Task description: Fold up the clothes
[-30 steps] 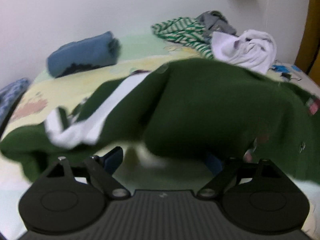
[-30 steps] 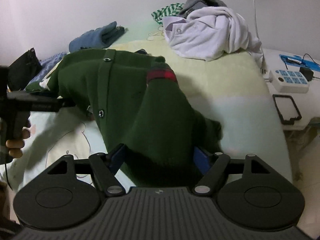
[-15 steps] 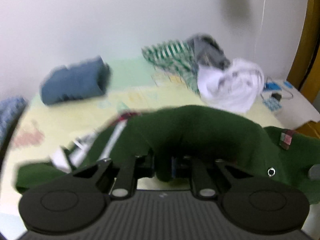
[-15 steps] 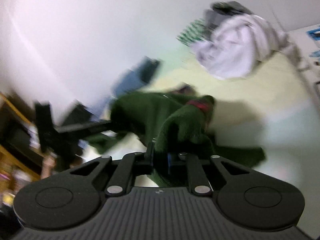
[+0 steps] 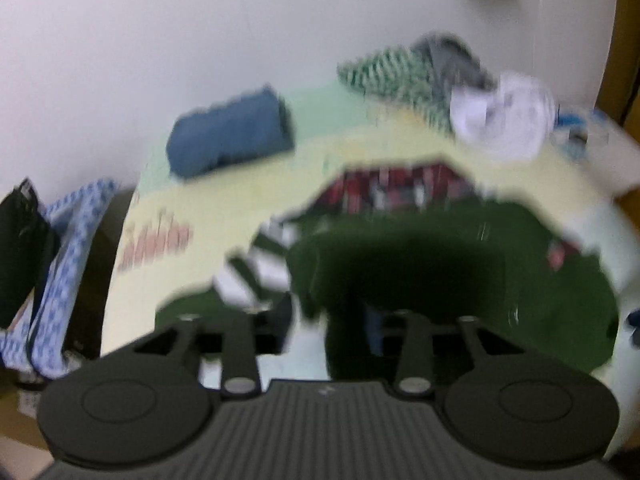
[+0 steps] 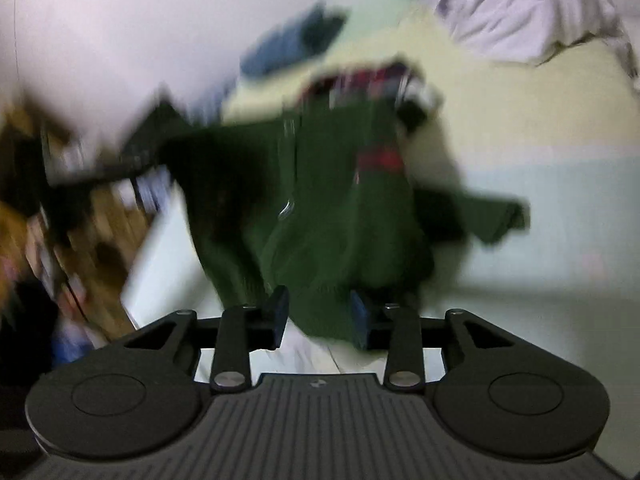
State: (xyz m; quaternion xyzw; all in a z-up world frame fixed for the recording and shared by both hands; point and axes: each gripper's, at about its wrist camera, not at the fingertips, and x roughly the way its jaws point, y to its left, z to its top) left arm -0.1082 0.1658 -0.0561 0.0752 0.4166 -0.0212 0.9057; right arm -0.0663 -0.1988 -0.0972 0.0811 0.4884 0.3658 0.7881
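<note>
Green jacket (image 6: 336, 220) bunched on bed (image 6: 520, 128); left tool (image 5: 330, 320) and right tool (image 6: 320, 312) both spread, cloth between fingers.

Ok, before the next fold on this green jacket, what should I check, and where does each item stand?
1. Left tool gripping the green jacket: not ok, its fingers stand apart with a light gap beside the fabric.
2. Right tool gripping: cannot tell, the fabric fills the space between its fingers.
3. Jacket spread flat: not ok, it is bunched, with one sleeve trailing.
4. Views sharp enough to judge: not ok, both are blurred.
5. Bare bed sheet beside the jacket: ok.
</note>
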